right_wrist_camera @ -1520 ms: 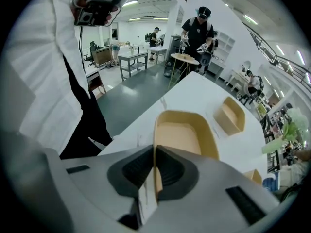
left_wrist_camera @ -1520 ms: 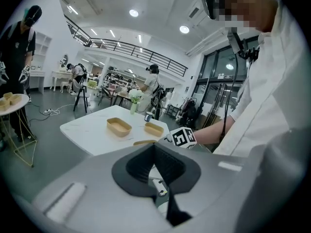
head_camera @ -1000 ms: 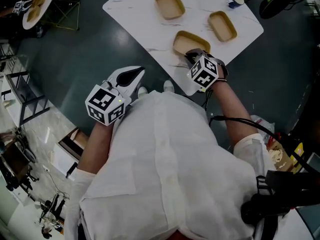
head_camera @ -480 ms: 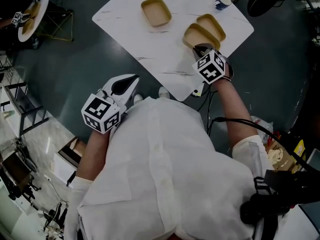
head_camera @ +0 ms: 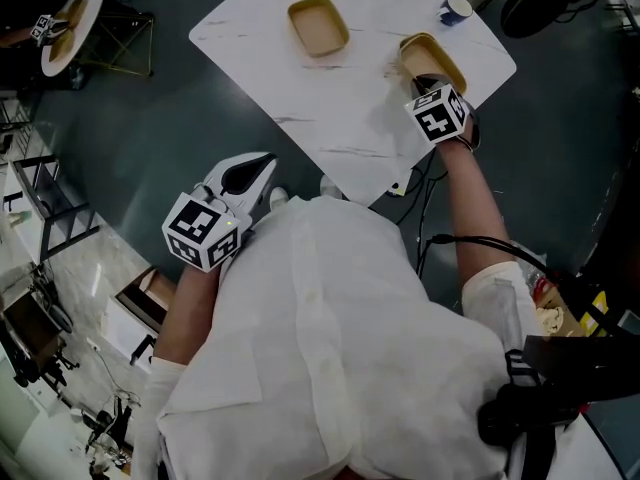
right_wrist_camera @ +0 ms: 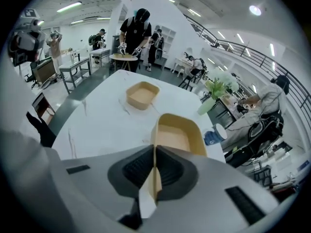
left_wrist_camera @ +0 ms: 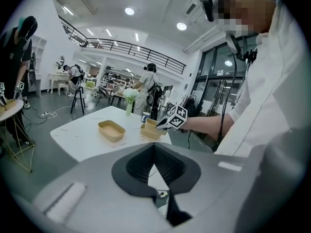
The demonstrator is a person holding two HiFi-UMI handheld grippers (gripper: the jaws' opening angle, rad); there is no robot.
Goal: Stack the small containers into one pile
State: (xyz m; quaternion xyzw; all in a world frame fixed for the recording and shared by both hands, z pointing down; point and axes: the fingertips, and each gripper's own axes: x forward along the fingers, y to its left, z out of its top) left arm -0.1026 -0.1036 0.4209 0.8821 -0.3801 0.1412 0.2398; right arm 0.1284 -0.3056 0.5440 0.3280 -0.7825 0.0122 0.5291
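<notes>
Three tan containers are on the white table [head_camera: 340, 118]. One container [head_camera: 318, 25] [right_wrist_camera: 142, 94] [left_wrist_camera: 111, 130] sits alone at the far left. My right gripper [head_camera: 425, 80] [right_wrist_camera: 154, 154] is shut on the near wall of a second container [right_wrist_camera: 177, 132] [head_camera: 432, 58]. In the left gripper view that held container [left_wrist_camera: 156, 124] rests tilted on top of the third container [left_wrist_camera: 147, 131], at the table's right side. My left gripper [head_camera: 258, 168] [left_wrist_camera: 154, 147] hangs off the table over the dark floor, its jaws shut with nothing between them.
A blue-and-white cup [head_camera: 455, 8] [right_wrist_camera: 214, 135] stands by the table's far right corner, just beyond the stack. A green vase [right_wrist_camera: 208, 105] stands further back. A small round side table [head_camera: 70, 13] stands on the floor at left. People work at other tables behind.
My right gripper carried its container from the table's near edge to the right, onto the other container there. The left gripper stayed low beside the person's body.
</notes>
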